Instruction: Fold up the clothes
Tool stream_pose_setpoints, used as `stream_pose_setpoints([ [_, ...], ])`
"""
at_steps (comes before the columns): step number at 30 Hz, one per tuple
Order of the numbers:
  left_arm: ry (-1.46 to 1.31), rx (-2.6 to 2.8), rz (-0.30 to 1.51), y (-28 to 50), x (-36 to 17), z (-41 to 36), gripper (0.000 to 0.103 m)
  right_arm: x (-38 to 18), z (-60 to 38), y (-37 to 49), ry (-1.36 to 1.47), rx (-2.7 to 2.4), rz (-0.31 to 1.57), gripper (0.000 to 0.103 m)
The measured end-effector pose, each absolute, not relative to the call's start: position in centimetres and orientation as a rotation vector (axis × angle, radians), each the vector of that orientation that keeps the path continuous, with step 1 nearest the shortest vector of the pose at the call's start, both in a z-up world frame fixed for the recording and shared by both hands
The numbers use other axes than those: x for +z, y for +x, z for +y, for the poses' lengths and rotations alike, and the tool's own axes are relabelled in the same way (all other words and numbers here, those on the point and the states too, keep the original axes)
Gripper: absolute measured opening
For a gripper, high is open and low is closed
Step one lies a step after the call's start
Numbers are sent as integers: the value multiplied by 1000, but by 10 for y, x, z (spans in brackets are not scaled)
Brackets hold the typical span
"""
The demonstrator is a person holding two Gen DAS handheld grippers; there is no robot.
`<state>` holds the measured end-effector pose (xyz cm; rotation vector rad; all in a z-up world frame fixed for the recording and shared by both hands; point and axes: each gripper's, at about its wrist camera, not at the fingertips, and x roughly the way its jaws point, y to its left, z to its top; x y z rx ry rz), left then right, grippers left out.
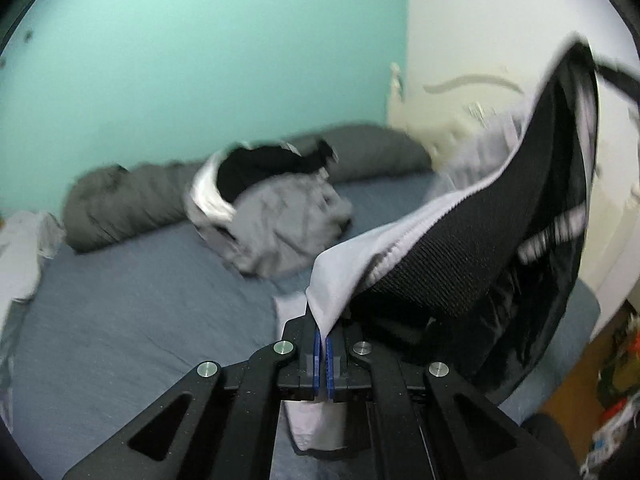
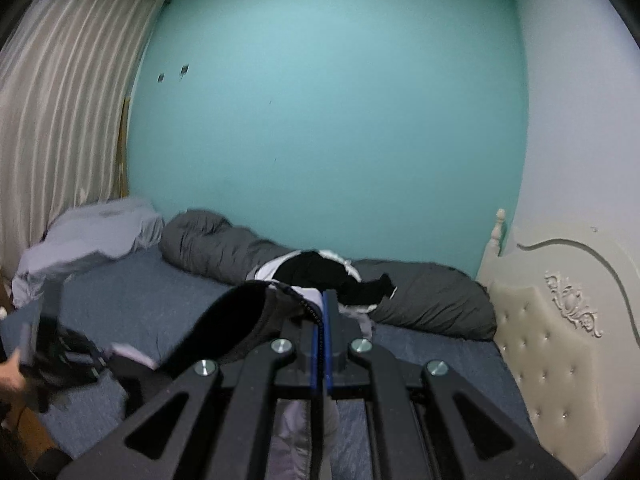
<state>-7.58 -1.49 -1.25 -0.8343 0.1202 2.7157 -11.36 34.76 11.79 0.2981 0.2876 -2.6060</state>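
Note:
A pale grey jacket with black mesh lining (image 1: 460, 240) hangs in the air between both grippers over the blue bed (image 1: 140, 300). My left gripper (image 1: 323, 334) is shut on its pale grey edge, and the cloth rises to the upper right. My right gripper (image 2: 322, 312) is shut on another part of the same jacket (image 2: 240, 320), whose dark lining droops to the left. The left gripper and a hand (image 2: 10, 372) appear blurred at the left edge of the right wrist view. A pile of grey, white and black clothes (image 1: 276, 208) lies farther back on the bed.
A rolled dark grey duvet (image 2: 420, 300) lies along the teal wall. A pale cloth heap (image 2: 88, 236) sits at the bed's far left by a curtain (image 2: 60, 100). A cream tufted headboard (image 2: 552, 344) stands on the right. Wooden floor with clutter (image 1: 608, 380) lies right of the bed.

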Motion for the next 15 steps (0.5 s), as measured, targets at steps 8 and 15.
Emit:
stream_pose_setpoints([
  [8,-549,2860,234,-22,151,-29,1,190,377,-78,155,-2651,209,2],
  [15,-418,2907,310,19,234,-21,1,244,401,-47,50,-2683,152,2],
])
